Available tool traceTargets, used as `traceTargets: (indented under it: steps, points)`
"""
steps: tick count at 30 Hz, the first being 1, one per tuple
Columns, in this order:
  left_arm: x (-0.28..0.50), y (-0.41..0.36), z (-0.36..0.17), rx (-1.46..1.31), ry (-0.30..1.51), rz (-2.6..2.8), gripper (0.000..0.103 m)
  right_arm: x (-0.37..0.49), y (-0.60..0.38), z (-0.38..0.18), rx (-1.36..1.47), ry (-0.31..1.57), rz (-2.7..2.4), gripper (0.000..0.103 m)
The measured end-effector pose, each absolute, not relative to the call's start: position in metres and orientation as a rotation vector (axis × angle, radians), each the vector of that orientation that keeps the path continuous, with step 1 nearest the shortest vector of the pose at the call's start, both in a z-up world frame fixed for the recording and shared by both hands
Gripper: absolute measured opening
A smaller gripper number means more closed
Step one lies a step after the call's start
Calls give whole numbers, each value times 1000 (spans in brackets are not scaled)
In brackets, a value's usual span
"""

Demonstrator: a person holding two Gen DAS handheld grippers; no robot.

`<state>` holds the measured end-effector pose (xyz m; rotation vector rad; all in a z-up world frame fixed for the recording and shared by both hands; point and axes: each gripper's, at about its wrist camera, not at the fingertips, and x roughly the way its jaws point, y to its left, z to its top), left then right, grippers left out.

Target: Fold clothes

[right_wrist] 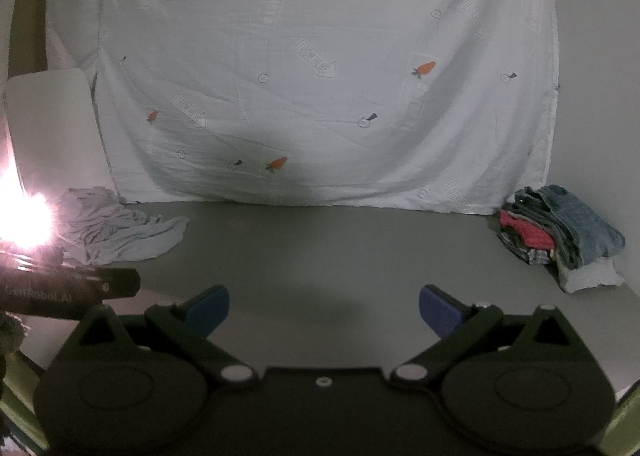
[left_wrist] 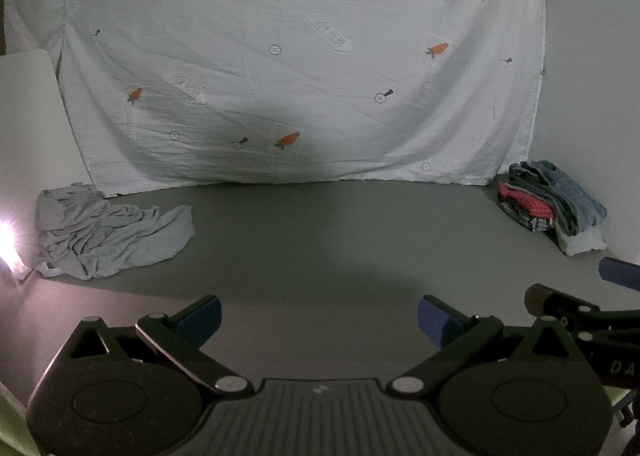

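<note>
A crumpled light-grey garment (left_wrist: 108, 234) (right_wrist: 120, 228) lies in a heap at the far left of the grey table. At the far right stands a stack of folded clothes (left_wrist: 554, 202) (right_wrist: 560, 234), with denim on top and red and checked pieces beneath. My left gripper (left_wrist: 318, 322) hovers low over the near middle of the table, open, nothing between its blue pads. My right gripper (right_wrist: 324, 312) is open too and empty, beside the left one; part of it (left_wrist: 580, 312) shows at the right edge of the left wrist view.
The grey table (left_wrist: 320, 240) runs back to a white sheet (left_wrist: 304, 56) printed with carrots and arrows, hanging as a backdrop. A bright lamp glare (right_wrist: 28, 216) sits at the left edge. A pale flat panel (left_wrist: 28, 112) stands at the back left.
</note>
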<state>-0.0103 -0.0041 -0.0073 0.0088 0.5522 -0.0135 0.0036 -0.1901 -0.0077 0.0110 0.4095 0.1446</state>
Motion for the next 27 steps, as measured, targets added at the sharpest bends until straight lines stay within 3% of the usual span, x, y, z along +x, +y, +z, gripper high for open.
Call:
traceTargets:
  steps: [27]
  points:
    - [32,-6,-18,-64,613,-80,103,24,-196,-36,15,490,148,102]
